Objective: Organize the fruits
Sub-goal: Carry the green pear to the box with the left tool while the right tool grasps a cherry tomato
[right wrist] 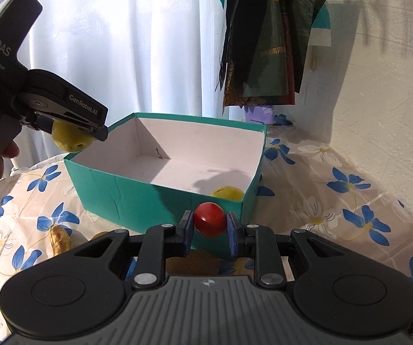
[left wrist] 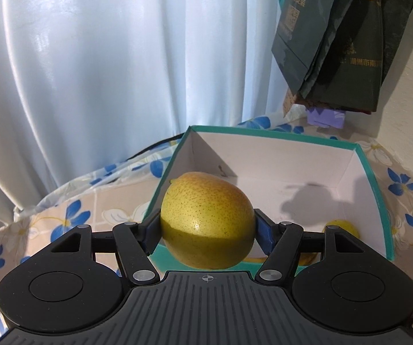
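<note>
My left gripper [left wrist: 207, 224] is shut on a yellow pear [left wrist: 206, 218] and holds it in the air over the near left corner of the teal box [left wrist: 376, 201]. The same gripper [right wrist: 74, 132] and pear [right wrist: 69, 139] show at the left of the right wrist view, above the box's left rim [right wrist: 114, 189]. My right gripper [right wrist: 209, 224] is shut on a small red fruit [right wrist: 209, 219], just in front of the box's near wall. A yellow fruit [right wrist: 228, 193] lies inside the box at its near right corner; it also shows in the left wrist view [left wrist: 343, 228].
The box stands on a table with a blue-flower cloth [right wrist: 335, 201]. Brown fruits [right wrist: 59, 240] lie on the cloth left of my right gripper. A white curtain [left wrist: 105, 72] hangs behind. Dark bags [right wrist: 263, 43] hang at the back right by a wall.
</note>
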### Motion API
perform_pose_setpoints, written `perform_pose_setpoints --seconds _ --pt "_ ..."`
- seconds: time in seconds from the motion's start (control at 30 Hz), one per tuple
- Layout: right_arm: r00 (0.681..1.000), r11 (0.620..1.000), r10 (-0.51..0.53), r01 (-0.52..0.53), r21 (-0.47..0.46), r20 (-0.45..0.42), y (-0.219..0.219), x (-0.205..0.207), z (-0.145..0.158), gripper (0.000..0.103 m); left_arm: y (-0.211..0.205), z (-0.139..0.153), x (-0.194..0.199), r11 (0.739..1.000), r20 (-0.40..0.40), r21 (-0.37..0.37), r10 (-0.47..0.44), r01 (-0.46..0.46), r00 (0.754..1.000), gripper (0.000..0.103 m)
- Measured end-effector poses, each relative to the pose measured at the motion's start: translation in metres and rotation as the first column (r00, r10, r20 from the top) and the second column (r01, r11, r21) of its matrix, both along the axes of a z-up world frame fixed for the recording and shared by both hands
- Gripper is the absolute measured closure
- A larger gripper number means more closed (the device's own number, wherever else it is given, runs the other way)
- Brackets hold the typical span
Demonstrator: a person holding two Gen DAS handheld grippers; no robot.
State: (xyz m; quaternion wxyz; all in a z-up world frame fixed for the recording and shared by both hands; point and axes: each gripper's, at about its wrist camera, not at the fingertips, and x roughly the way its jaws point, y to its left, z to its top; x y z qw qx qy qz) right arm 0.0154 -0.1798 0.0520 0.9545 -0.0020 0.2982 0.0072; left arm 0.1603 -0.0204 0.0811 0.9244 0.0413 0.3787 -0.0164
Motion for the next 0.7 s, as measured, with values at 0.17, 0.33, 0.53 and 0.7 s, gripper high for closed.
perform_pose_setpoints --seconds 0.17,0.33,0.53,0.7 --pt "1.000 1.000 -0.018 0.018 -0.005 0.006 -0.004 0.006 0.000 0.080 -0.004 -0.014 0.017 1.000 -0.020 -0.020 -0.015 0.014 1.000 0.033" --pt "1.000 1.000 -0.020 0.020 -0.001 0.003 -0.005 0.012 -0.003 0.080 -0.006 -0.037 0.032 1.000 -0.060 -0.008 -0.001 0.000 0.998 0.033" --pt "1.000 1.000 -0.026 0.026 0.001 0.005 -0.007 0.018 -0.005 0.080 -0.002 -0.058 0.044 0.999 -0.088 0.026 0.032 -0.030 0.996 0.033" --pt "1.000 1.000 -0.028 0.028 0.000 0.014 -0.007 0.023 -0.003 0.080 0.001 -0.070 0.049 0.998 -0.116 0.039 0.046 -0.041 0.992 0.033"
